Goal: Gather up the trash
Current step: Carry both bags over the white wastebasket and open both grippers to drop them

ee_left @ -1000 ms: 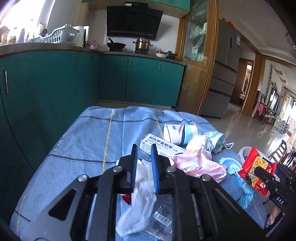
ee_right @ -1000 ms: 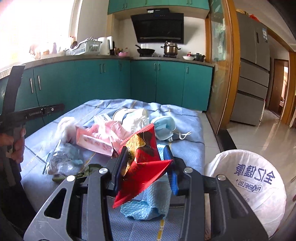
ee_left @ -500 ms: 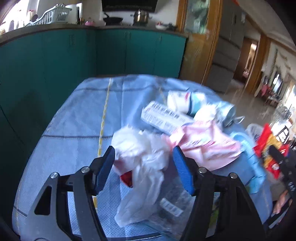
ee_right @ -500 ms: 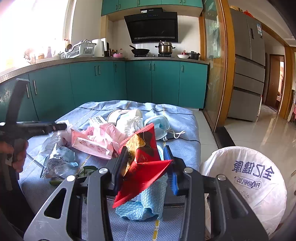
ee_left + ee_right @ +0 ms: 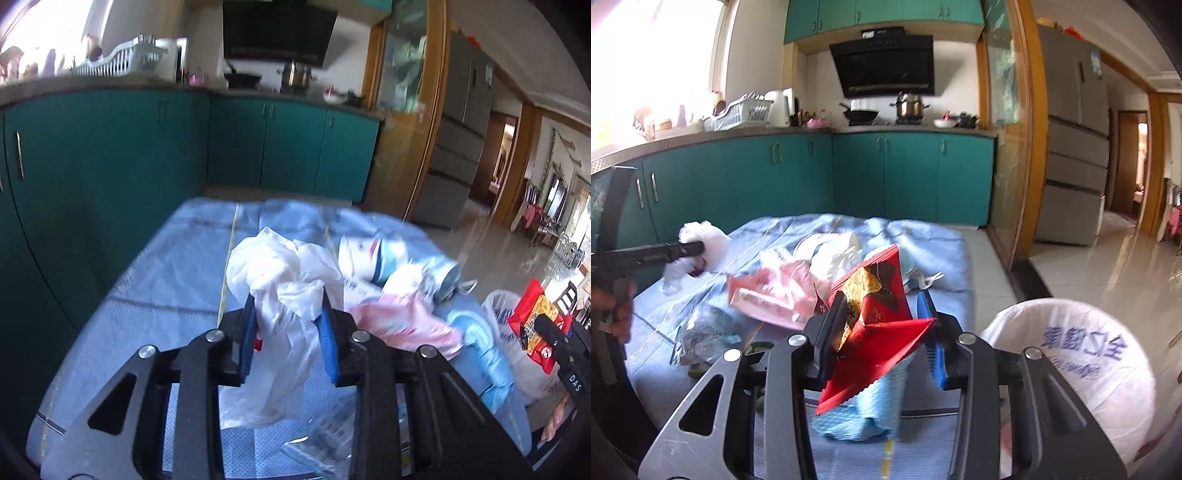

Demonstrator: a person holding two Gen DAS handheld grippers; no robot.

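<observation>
- Left gripper (image 5: pixel 289 323): jaws have just been closing after a brief re-open, and now pinch the crumpled white plastic bag (image 5: pixel 284 280); both blue pads press into the bunched top, the tail hangs down between the arms
- Half a second ago the same bag sat loose between wide jaws on the blue cloth (image 5: pixel 159 280); a second ago a thin strand of it was pinched. So this reads as a re-grip for a fuller bite
- Bag now looks lifted off the cloth; the right wrist view shows it (image 5: pixel 701 243) at the tip of the left gripper (image 5: pixel 698 249), raised above the table's left side
- Meaning for the task: probably second piece of trash secured, ready to carry to the bin
- Right gripper (image 5: pixel 882 325): no change, jaws part-closed and clamped on the red snack wrapper (image 5: pixel 879 317), same hold as in both earlier frames
- White bin bag (image 5: pixel 1082 369) stands open just right of the right gripper, off the table edge
- Left on the cloth: pink wrapper (image 5: pixel 772 295), paper cup (image 5: pixel 373 254), face mask (image 5: pixel 447 275), clear plastic packet (image 5: pixel 701 332), light blue rag (image 5: pixel 871 410) under the right gripper
- Pose: both grippers tilt moderately downward over the near edge of the table, pointing toward the teal cabinets (image 5: pixel 886 177); the person's hand (image 5: pixel 617 310) is wrapped round the left gripper's handle at the left frame edge
- Left view is motion-blurred, so contact detail at the pads is approximate
</observation>
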